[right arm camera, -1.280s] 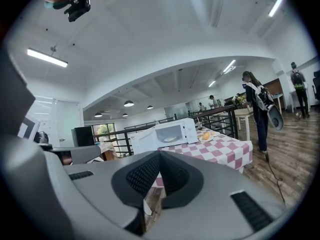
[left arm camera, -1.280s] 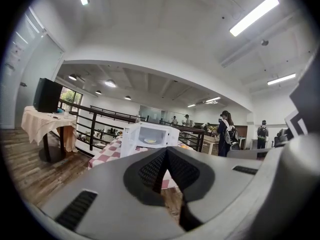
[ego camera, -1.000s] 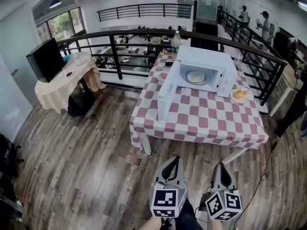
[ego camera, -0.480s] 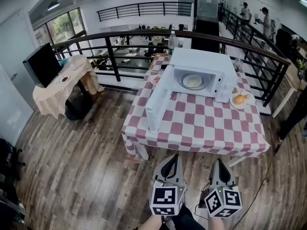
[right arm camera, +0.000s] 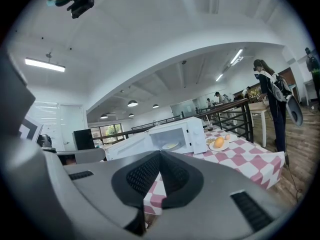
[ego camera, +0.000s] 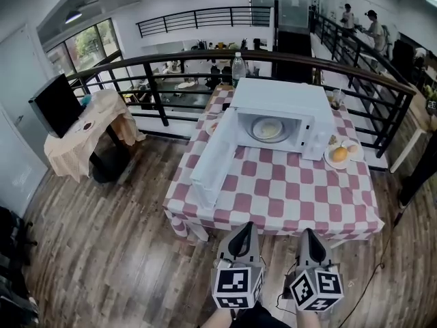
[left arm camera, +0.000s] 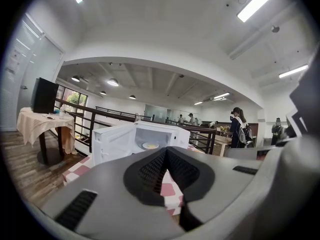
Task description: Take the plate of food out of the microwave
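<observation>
Pressed together and pinching nothing, the jaws of the left gripper (ego camera: 244, 231) and the right gripper (ego camera: 308, 234) are pointing side by side, close to level, over the wooden floor (ego camera: 116, 244). In each gripper view the dark pads are meeting along one closed seam.

Just ahead of both sets of tips, the near edge of a table (ego camera: 287, 197) under a red-and-white checked cloth is hanging down. Farther ahead, toward the table's far side, a white microwave (ego camera: 280, 96) is standing with its door (ego camera: 213, 161) swung wide open, ahead and to the left of the left jaws. The plate of food (ego camera: 267, 129) is sitting inside the open cavity, ahead of the gap between the two grippers and well apart from both.

Ahead and to the right of the right jaws, a second plate (ego camera: 342, 153) carrying orange-coloured food is resting on the cloth just beside the microwave. Behind the microwave a clear bottle (ego camera: 237, 65) is standing, and beyond it a black railing (ego camera: 158, 96) is running across. Far off to the left of the left jaws, a draped side table (ego camera: 82, 139) is bearing a dark screen (ego camera: 54, 104). Two people (ego camera: 371, 24) are standing in the distance, ahead to the right.
</observation>
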`<control>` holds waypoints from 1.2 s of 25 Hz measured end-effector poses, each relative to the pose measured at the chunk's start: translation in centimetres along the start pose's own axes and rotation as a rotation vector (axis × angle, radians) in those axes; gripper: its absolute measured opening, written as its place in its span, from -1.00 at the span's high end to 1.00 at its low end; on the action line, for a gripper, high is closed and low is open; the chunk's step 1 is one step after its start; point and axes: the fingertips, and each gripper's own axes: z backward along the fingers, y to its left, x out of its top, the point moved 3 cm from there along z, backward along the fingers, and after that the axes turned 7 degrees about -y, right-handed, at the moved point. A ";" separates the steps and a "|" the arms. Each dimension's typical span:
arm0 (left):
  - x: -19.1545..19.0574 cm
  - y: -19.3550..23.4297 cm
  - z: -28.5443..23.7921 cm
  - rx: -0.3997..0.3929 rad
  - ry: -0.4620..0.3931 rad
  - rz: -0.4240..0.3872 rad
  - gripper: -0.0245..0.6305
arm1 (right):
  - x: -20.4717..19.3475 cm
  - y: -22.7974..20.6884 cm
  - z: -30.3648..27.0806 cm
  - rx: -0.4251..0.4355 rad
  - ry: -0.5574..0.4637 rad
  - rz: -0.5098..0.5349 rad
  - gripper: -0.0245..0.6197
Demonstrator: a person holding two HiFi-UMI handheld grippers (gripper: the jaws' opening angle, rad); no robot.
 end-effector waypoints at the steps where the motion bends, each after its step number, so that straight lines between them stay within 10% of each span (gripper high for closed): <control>1: 0.0 -0.1 -0.6 0.002 0.001 0.000 0.89 | 0.1 -0.3 -0.5 0.001 0.000 -0.001 0.95; 30: -1.1 0.2 -8.1 0.043 0.028 0.004 0.89 | 0.3 -4.1 -8.1 0.035 0.023 -0.038 0.96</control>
